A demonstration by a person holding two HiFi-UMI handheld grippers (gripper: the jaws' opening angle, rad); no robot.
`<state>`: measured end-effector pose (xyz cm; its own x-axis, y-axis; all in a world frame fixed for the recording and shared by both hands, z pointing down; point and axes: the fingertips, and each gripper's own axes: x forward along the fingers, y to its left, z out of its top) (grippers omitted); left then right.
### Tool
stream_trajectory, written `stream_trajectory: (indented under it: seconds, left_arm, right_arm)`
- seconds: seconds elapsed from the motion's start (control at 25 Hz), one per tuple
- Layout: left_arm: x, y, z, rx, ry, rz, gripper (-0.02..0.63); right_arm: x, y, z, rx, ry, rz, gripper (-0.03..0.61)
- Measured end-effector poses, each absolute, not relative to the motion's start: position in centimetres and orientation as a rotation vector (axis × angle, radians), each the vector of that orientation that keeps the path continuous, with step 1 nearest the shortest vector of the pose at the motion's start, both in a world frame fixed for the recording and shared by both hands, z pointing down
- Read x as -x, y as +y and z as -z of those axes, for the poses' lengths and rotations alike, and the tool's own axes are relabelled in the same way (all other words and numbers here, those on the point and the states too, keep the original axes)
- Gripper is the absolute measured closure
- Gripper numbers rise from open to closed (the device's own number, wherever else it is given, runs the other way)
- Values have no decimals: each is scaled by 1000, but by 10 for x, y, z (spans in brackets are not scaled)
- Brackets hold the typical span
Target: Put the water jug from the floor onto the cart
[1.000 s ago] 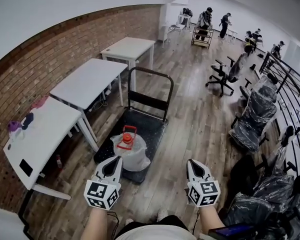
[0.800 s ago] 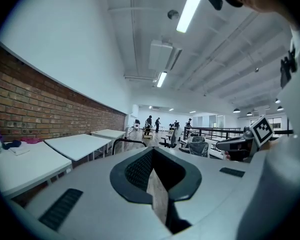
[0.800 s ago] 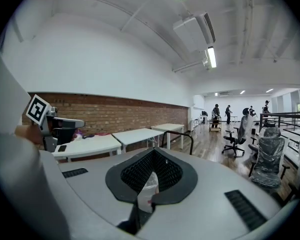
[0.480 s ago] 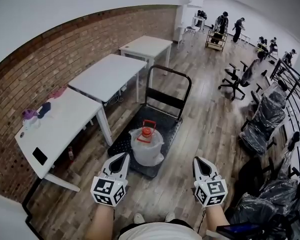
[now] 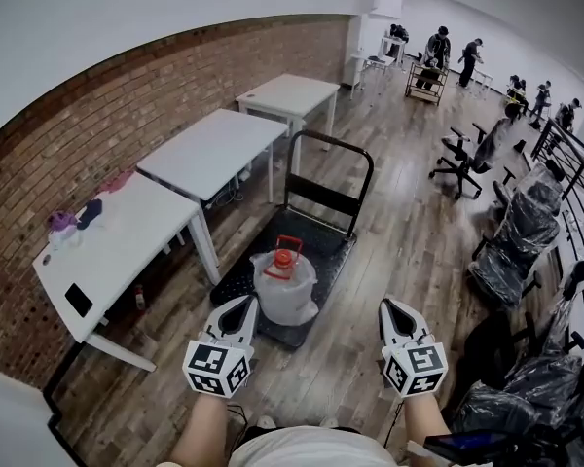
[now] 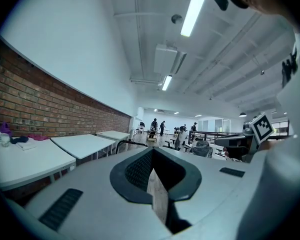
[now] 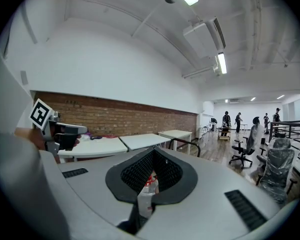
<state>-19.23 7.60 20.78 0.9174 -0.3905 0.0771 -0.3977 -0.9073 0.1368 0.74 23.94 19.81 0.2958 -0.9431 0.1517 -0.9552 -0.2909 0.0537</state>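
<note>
The water jug (image 5: 284, 285), clear with a red cap and handle, stands upright on the near end of the black flat cart (image 5: 321, 236), wrapped in clear plastic. My left gripper (image 5: 241, 305) hovers just left of the jug, shut and empty. Held level to the right of the cart, my right gripper (image 5: 388, 307) is also shut with nothing in it. In the right gripper view the jug (image 7: 147, 194) shows through the slit below the closed right gripper (image 7: 152, 156). The left gripper view shows the left gripper (image 6: 152, 156) closed, with only floor beyond.
White tables (image 5: 209, 149) line the brick wall to the left of the cart, whose push handle (image 5: 333, 146) rises at the far end. Office chairs (image 5: 511, 236), some wrapped in plastic, stand along the right. Several people (image 5: 438, 47) work at the far end of the room.
The head view has swung, so cart and jug now sit further right in the picture. Both grippers shifted slightly and stayed shut and empty. The jug has stayed on the cart.
</note>
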Motion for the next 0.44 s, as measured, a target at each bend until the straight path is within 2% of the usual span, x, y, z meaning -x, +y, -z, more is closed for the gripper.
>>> stream_trajectory:
  seconds: [0.44]
  left_arm:
    - [179,73,-203,-2951,-592,-65,614]
  right_arm:
    - [-14,234,-193,-2414,-1789,-107,577]
